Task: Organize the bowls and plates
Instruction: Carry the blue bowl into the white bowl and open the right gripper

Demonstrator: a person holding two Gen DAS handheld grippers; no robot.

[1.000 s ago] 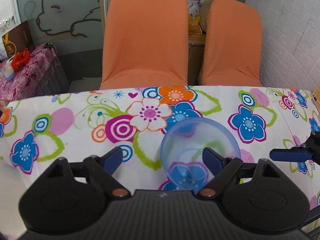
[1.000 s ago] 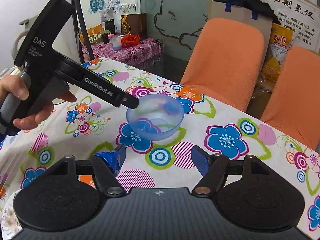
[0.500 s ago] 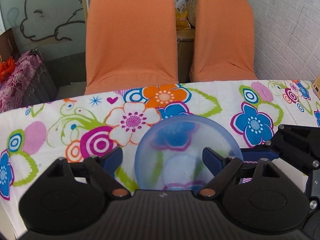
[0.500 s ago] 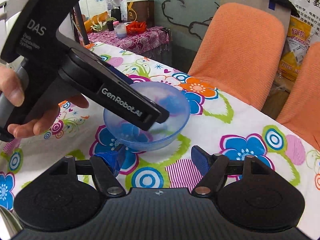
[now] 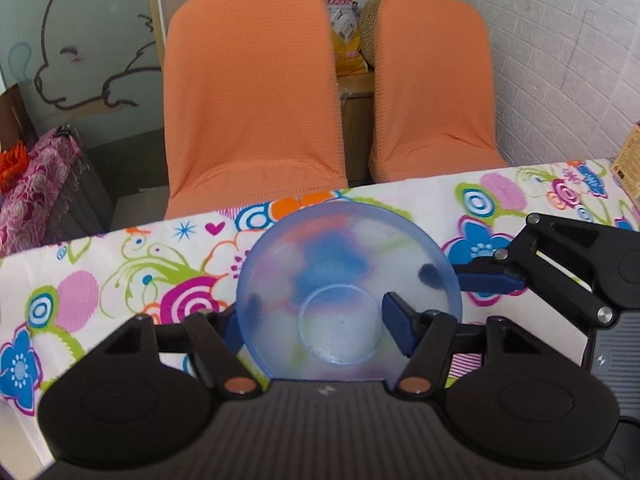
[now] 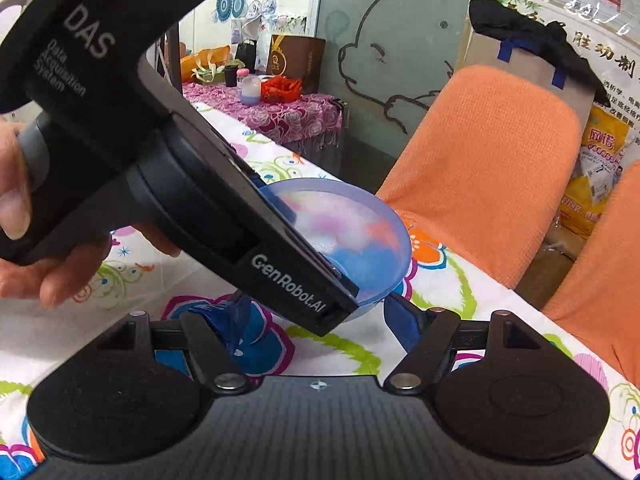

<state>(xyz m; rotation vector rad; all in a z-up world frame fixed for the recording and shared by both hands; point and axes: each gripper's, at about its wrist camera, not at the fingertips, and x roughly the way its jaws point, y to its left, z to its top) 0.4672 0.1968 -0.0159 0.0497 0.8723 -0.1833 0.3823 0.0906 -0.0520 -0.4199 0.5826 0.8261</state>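
While the left claw [image 5: 316, 320] is closing around the translucent blue bowl [image 5: 344, 288] near the counter's [image 5: 120, 264] far edge, pads not clearly pressing, the right claw [image 6: 316, 316] is hovering half-open and empty beside it; next comes a firm grip, then lifting

Bowl [image 5: 320, 264] on table [image 5: 432, 196], 2 chairs [image 5: 248, 100] behind

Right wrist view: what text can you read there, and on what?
"DAS" and "Data Acquisition System": upper body of the left gripper.
"GenRobot.AI": its lower arm.
Wall poster: Chinese characters, too blurred to read.
Yellow bag: print too small to read.
Brown bag: round logo, unreadable.
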